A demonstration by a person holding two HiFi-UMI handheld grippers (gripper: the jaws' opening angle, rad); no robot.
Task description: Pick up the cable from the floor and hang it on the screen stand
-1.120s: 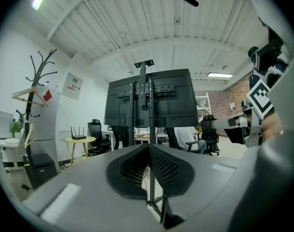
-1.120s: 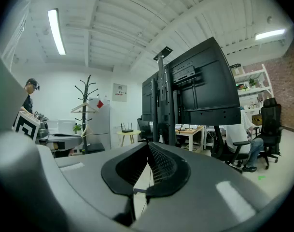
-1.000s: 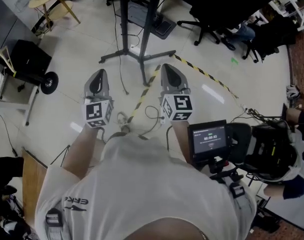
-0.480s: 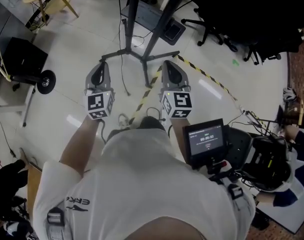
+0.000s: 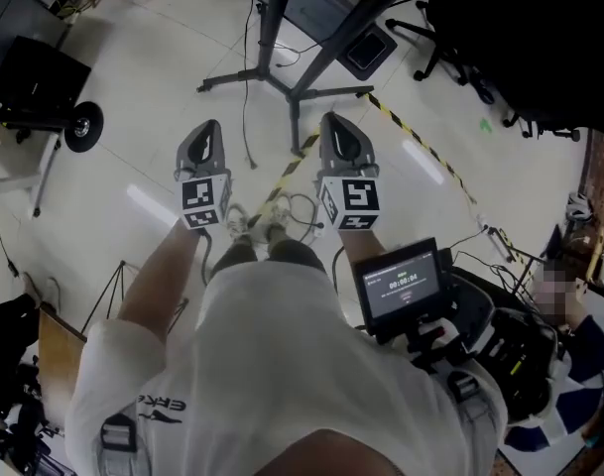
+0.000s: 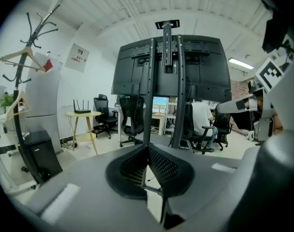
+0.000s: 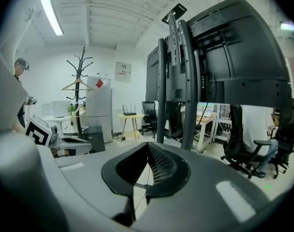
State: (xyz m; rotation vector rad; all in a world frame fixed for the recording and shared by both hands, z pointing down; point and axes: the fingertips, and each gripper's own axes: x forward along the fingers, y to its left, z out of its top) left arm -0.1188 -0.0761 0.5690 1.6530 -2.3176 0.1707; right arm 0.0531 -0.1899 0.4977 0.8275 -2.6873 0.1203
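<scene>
Both hand-held grippers were clenched on nothing. In each gripper view the 2 jaws met at their tips, with only floor showing through the slit beneath them. They pointed at 12 o'clock toward the stand (image 5: 292, 89), tilted just a little below level.

In the head view the cable (image 5: 300, 203) lay as a loose loop on the floor (image 5: 153, 117), at the person's feet, just beside the shoes (image 5: 237, 220). It sat between the 2 grippers but nearer the right one. From the right hand-held gripper (image 5: 333, 122) it lay at about 7 o'clock, back past the tip, close beside the marker cube and well below it. From the left hand-held gripper (image 5: 209, 130) it lay at about 4 o'clock, across the yellow-and-black tape (image 5: 282, 178).

A loop like that showed no clear long axis, though its tails seemed to trail toward the shoes. A second, thinner lead (image 5: 247, 137) ran down from the stand at 12 o'clock and ended between the grippers. Which of the 2 the task meant could not be told for certain, but the loop at the feet seemed likelier.

The coming move probably turned on this: the cable lay behind and under the tips, not ahead of them. The right arm was better placed, and would likely need to open, tip steeply down and draw back toward 6 o'clock.
</scene>
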